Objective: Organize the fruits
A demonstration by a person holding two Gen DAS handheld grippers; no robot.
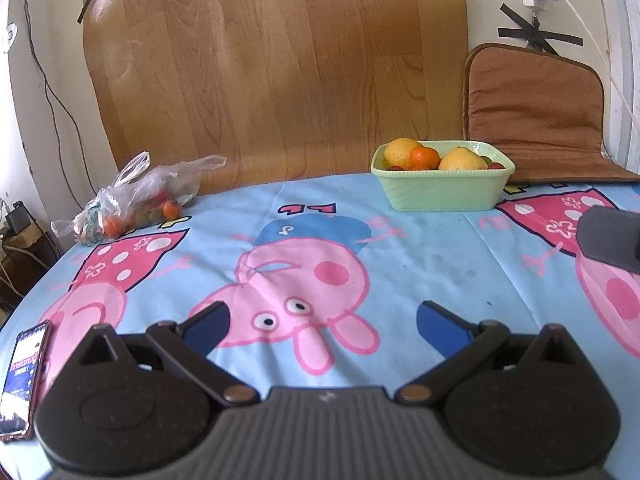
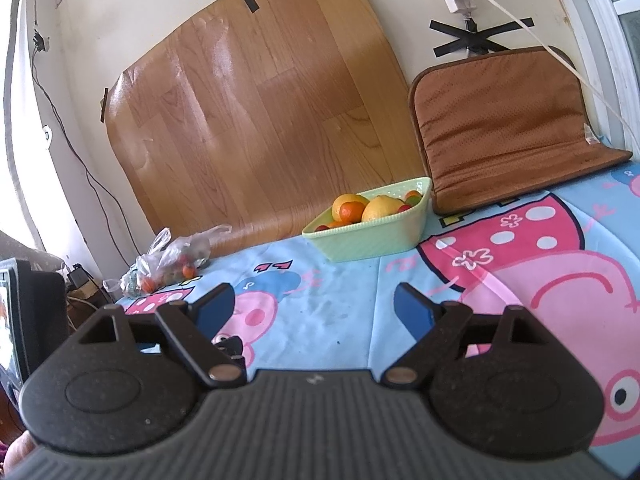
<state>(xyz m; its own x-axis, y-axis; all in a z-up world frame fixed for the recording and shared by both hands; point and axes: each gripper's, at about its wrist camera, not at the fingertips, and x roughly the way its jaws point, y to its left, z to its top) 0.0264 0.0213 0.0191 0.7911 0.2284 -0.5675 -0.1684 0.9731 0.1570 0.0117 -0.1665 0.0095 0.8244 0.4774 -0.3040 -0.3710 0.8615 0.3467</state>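
Mint-green basket [image 1: 442,192] at 1 o'clock on the cartoon-print desk [image 1: 420,264], long axis left-right, holding lemons and a tangerine [image 1: 424,158]. Plastic bag of fruit [image 1: 136,200] at 10 o'clock, mouth pointing up-right. Left gripper [image 1: 320,320] and right gripper [image 2: 314,306] both released, empty. Judgement: approach bag low, pinch one fruit through the opening.

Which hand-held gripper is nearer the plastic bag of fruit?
Left. The left hand-held gripper has the plastic bag ahead to its left; the right hand-held gripper sits further right, with the bag far off left.
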